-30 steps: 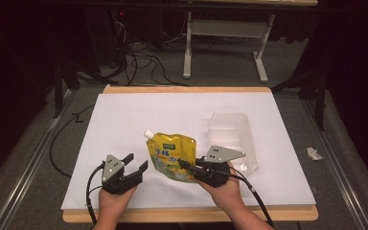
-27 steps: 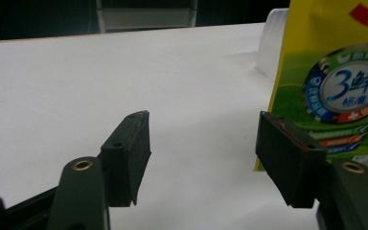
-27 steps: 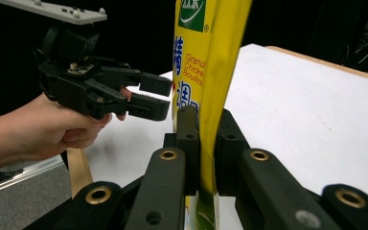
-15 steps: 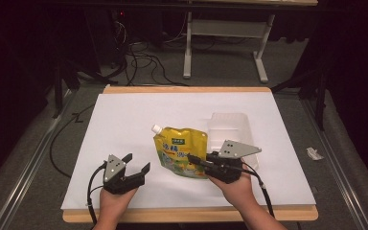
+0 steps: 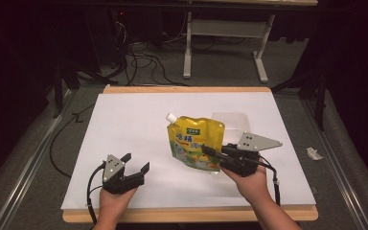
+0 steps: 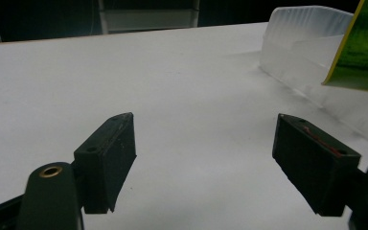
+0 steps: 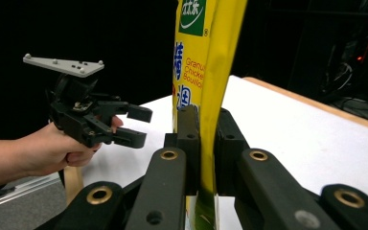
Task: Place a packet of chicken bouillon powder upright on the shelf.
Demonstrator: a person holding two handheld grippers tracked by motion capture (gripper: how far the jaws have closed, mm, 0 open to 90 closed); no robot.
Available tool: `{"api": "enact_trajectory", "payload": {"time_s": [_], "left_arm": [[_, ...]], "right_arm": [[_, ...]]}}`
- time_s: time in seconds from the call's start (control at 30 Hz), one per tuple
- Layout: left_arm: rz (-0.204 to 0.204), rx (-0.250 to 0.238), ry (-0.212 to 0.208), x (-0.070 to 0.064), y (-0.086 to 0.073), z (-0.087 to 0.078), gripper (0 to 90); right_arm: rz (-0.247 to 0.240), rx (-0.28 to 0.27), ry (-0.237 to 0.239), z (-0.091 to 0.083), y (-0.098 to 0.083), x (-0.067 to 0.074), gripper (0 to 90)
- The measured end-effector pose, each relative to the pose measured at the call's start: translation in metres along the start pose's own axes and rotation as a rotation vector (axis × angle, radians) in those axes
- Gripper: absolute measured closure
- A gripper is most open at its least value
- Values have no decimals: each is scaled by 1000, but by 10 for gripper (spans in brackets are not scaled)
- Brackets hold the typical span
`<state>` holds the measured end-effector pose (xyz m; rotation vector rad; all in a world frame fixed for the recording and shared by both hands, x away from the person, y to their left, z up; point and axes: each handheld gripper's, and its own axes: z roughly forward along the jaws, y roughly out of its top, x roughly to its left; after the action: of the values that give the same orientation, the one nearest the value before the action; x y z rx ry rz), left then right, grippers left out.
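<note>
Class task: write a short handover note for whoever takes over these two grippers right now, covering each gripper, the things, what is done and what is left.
Right gripper: shut on the yellow pouch, holding it lifted, spout up, in front of the clear tray.
Left gripper: open, holding nothing; its jaws have just been opening. It sits low near the table's front left.
Done: pouch gripped at its edge and lifted.
Left: probably placing the pouch into the tray.

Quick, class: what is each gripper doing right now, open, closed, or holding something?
Left gripper: open, nothing between its jaws, which have just been opening.
Right gripper: shut on the yellow pouch.
</note>
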<state>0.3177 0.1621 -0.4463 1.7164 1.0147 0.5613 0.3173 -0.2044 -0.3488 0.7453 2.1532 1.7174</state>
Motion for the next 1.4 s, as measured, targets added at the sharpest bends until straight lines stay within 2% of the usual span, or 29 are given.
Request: {"api": "enact_trajectory", "payload": {"time_s": [0.53, 0.9, 1.1, 1.4], "left_arm": [[9, 8, -7, -1, 0, 1, 231], [10, 7, 0, -1, 0, 1, 231], [8, 5, 5, -1, 0, 1, 228], [10, 9, 6, 0, -1, 1, 227]], "right_arm": [[-33, 3, -66, -34, 6, -21, 856], [3, -9, -106, -58, 0, -39, 856], [8, -11, -131, -71, -4, -49, 856], [29, -18, -135, -84, -13, -60, 856]]}}
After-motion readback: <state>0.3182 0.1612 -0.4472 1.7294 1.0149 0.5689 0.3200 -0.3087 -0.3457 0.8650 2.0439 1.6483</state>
